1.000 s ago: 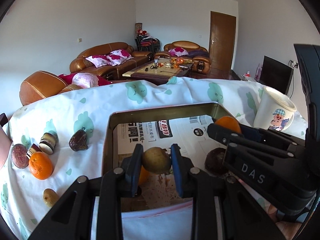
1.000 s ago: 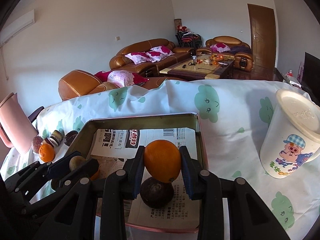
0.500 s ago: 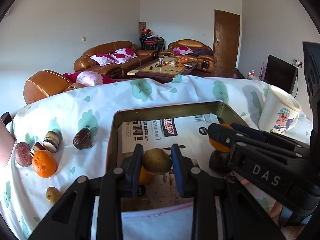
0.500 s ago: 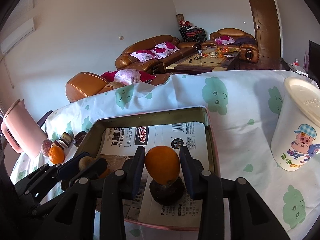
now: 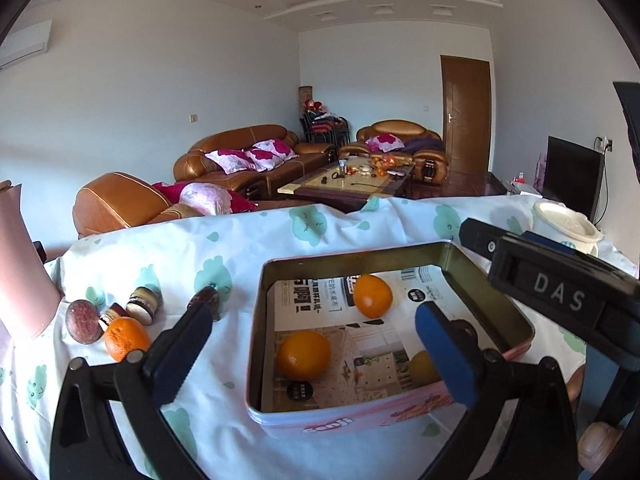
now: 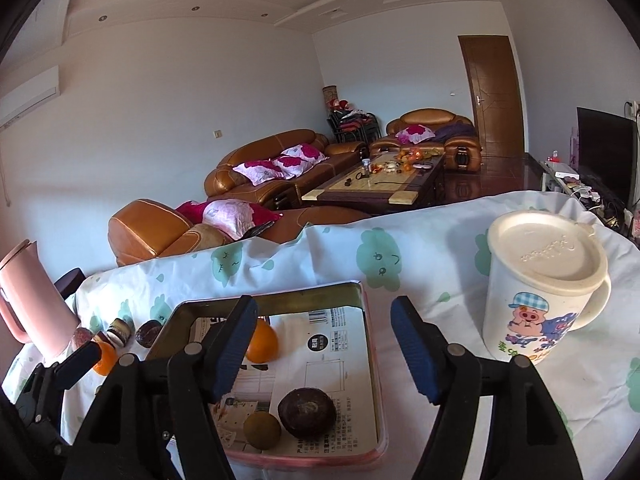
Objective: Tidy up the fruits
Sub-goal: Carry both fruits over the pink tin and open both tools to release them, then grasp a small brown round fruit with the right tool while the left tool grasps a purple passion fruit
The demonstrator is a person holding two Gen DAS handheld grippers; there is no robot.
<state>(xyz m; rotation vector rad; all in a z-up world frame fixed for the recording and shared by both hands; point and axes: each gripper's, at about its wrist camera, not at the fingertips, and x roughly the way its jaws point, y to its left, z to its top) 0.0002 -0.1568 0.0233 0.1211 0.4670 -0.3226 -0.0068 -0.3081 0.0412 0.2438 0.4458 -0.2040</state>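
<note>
Left wrist: tin point(image 5: 256, 320) lengthwise ahead

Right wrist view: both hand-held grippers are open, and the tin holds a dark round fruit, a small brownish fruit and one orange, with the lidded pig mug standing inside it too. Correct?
Not quite. The lidded pig mug stands outside the tin, on the tablecloth to its right, as the right wrist view shows. The rest holds in that view: dark round fruit, small brownish fruit, orange.
</note>
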